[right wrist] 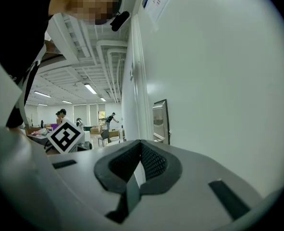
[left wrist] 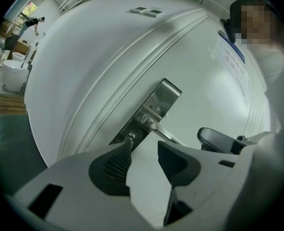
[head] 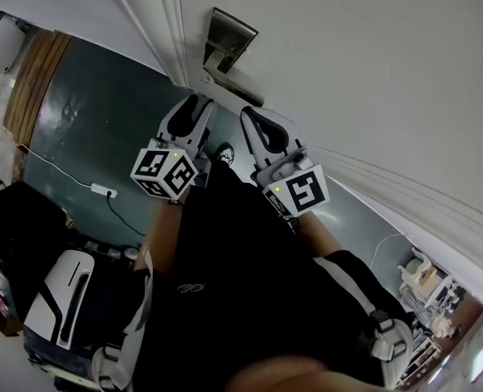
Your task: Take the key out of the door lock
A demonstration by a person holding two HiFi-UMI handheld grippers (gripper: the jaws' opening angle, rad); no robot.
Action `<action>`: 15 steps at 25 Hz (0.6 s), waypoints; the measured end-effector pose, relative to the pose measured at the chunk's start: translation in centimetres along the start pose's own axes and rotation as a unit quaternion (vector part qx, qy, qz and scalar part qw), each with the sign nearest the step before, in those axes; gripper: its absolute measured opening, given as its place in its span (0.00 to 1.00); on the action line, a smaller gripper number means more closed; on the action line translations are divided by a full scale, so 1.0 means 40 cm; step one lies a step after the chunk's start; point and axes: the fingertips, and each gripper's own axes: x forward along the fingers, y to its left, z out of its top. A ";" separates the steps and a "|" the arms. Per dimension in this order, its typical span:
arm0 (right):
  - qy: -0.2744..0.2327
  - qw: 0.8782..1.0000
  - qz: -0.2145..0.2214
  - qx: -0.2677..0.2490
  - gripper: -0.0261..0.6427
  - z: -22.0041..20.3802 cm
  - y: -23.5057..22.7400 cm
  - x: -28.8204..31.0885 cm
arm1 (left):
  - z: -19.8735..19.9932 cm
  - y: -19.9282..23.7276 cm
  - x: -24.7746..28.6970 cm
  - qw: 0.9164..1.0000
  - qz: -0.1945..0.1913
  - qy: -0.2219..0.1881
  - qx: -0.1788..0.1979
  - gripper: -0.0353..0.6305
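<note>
White panelled door (head: 372, 72) and dark green floor (head: 94, 121) make up the setting. Nearest the cameras, the left gripper (left wrist: 144, 146) has its two dark ribbed jaws spread apart with nothing between them, only bare door surface showing through the gap. The tip of one jaw sits right at the lower end of the brushed-metal lock plate (left wrist: 151, 110). A small round metal stub (left wrist: 130, 137) sticks out of the plate there, and it looks like the head of the key still in the lock, though it is too small to be sure. The right gripper (right wrist: 141, 143) has its jaws pressed together on nothing. It hangs just beside the lock plate, under the steel lever handle (left wrist: 166, 134), and is apart from both. Each gripper carries a cube with black-and-white square markers (head: 164, 172). Above the lock plate on the door hangs a paper notice with a blue header (left wrist: 230, 60), its print too blurred to read. Beyond the door edge lies an open office with ceiling strip lights and distant people.
</note>
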 end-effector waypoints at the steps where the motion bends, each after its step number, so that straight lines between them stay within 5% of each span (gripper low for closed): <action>1: 0.004 1.000 -0.007 0.000 0.05 -0.005 -0.004 0.003 | -0.002 0.007 0.008 1.000 -0.006 0.002 -0.006 0.32; 15: 0.032 0.996 -0.087 0.012 0.05 -0.032 -0.048 0.010 | -0.028 0.079 0.122 0.993 -0.048 0.003 -0.103 0.31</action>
